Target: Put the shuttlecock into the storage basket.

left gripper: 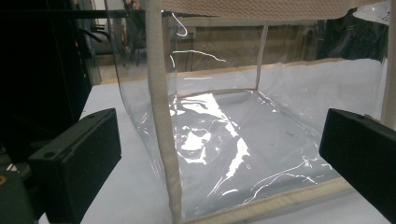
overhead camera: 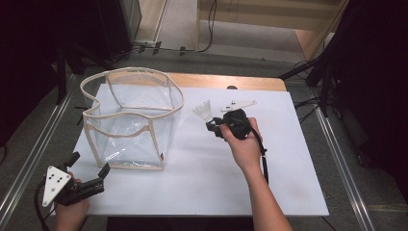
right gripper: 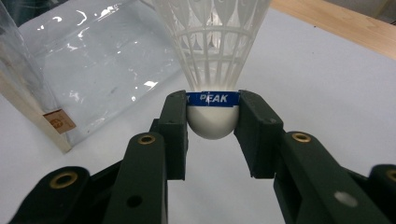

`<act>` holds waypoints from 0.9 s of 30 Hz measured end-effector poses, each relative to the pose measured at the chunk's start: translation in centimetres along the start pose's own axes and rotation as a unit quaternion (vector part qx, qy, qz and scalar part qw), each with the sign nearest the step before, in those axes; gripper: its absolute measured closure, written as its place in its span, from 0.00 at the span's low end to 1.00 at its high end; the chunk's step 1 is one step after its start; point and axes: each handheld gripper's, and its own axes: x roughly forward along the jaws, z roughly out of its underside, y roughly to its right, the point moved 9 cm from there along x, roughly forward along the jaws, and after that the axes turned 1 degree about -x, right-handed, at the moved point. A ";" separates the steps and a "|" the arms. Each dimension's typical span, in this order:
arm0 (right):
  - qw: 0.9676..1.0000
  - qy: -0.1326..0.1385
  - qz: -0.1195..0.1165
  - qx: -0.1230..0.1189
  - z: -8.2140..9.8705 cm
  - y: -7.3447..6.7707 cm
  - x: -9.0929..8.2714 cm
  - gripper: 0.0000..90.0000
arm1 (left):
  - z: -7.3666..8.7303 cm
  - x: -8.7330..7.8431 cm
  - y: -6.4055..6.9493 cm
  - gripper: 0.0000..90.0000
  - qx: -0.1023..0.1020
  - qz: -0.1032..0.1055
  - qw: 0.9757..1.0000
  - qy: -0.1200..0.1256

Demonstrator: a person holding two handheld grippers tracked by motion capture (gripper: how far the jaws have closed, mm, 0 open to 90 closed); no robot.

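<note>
A white plastic shuttlecock [right gripper: 212, 51] with a blue band marked PEAK is clamped by its round cork between the jaws of my right gripper [right gripper: 212, 119]. In the high view the shuttlecock [overhead camera: 204, 111] sticks out from that gripper [overhead camera: 215, 126] just right of a clear plastic bag [overhead camera: 132, 118] with beige trim that stands open on the white table top. My left gripper [overhead camera: 89, 166] is open at the table's near left corner, in front of the bag. Its jaws frame the bag's near corner seam [left gripper: 163, 130] with nothing between them.
A white board [overhead camera: 269, 163] covers the wooden table [overhead camera: 231, 81]. The bag's small brown label [right gripper: 59, 122] shows at its lower corner. Dark stands and cables surround the table on the floor.
</note>
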 end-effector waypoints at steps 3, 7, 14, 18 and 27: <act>1.000 0.003 -0.001 0.000 -0.2 0.0 -0.1 0.70 | 0.0 0.0 0.0 0.00 0.000 0.000 1.000 0.000; 1.000 0.007 0.000 -0.003 -0.4 0.0 -0.3 0.70 | 0.0 0.0 0.0 0.00 0.000 0.000 1.000 0.000; 1.000 0.017 0.002 -0.005 -1.3 -0.1 -0.7 0.70 | 0.0 0.0 0.0 0.00 0.000 0.000 1.000 0.000; 1.000 0.022 0.003 -0.004 -1.7 -0.2 -1.0 0.70 | 0.0 0.0 0.0 0.00 0.000 0.000 1.000 0.000; 0.999 0.033 0.003 -0.009 -2.8 -0.4 -1.3 0.70 | 0.0 0.0 0.0 0.00 0.000 0.000 1.000 0.000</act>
